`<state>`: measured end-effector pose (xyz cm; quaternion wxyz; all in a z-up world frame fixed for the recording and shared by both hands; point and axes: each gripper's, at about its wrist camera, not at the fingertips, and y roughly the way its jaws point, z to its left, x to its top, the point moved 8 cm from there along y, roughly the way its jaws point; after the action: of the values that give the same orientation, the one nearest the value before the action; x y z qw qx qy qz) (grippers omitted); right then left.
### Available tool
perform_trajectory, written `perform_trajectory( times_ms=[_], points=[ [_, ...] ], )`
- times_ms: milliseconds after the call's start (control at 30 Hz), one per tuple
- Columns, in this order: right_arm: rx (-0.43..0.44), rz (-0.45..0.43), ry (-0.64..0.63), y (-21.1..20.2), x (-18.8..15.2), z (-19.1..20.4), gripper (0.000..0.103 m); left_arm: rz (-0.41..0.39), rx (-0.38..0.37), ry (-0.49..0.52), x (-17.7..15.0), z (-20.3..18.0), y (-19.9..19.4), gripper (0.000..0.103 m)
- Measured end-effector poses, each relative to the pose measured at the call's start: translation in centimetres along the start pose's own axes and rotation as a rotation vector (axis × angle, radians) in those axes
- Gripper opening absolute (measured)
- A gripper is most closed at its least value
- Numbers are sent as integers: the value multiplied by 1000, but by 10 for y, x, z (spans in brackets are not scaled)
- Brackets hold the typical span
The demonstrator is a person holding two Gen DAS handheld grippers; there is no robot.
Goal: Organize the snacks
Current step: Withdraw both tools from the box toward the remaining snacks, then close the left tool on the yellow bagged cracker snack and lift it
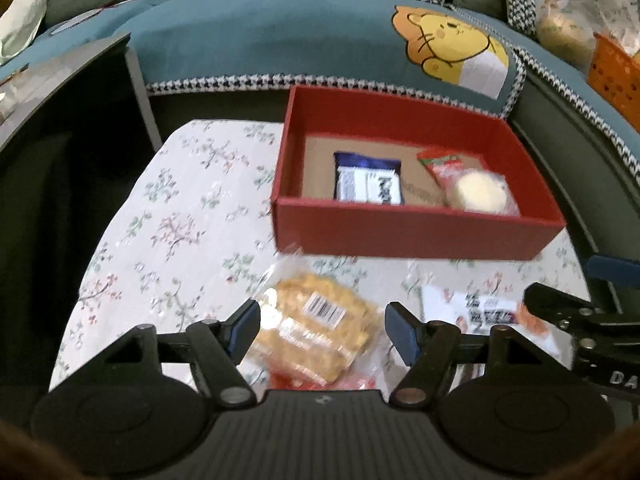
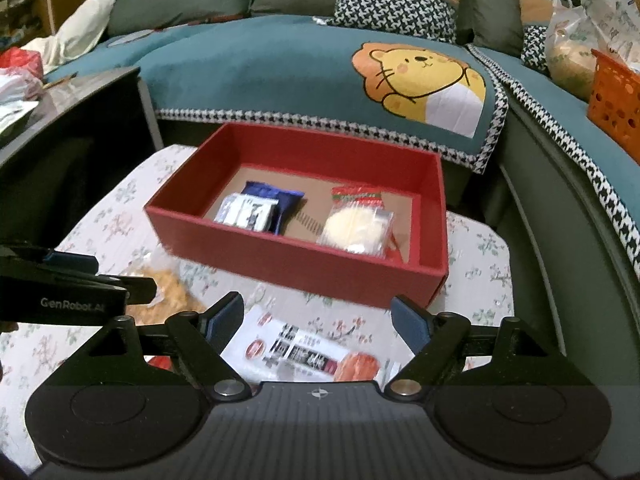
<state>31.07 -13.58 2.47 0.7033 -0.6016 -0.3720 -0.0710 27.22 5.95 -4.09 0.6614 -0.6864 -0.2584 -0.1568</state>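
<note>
A red box stands on the floral tablecloth and holds a blue-and-white packet and a clear packet with a pale round cake. A clear bag of golden puffed snack lies in front of the box. My left gripper is open just above it, one finger on each side. A flat white packet with red print lies to its right. My right gripper is open just over that packet.
A teal sofa cover with a lion picture runs behind the table. A dark side table stands at the left. An orange basket and plastic bags sit on the sofa at the right. The tablecloth is bare at the left.
</note>
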Motion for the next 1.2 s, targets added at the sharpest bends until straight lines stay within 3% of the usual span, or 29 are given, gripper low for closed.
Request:
perform_trajectory(
  times_ms=[267,600,833,1033,1200],
  points=[
    [32,29,4,-8,-15,9,86,57,-63,-73,-5,11,10,103],
    [59,47,-11,-11,-22,17,87,93,-63,-64,2,4,38,103],
    [64,74,3,-4,-27,11,87,107,5,-30,8,-2,61,103],
    [72,93,7,1,-31,9,88,114,58,83,1,-15,69,103],
    [77,96,10,0,-31,7,88,128,49,56,-1,-10,66,103]
  ],
)
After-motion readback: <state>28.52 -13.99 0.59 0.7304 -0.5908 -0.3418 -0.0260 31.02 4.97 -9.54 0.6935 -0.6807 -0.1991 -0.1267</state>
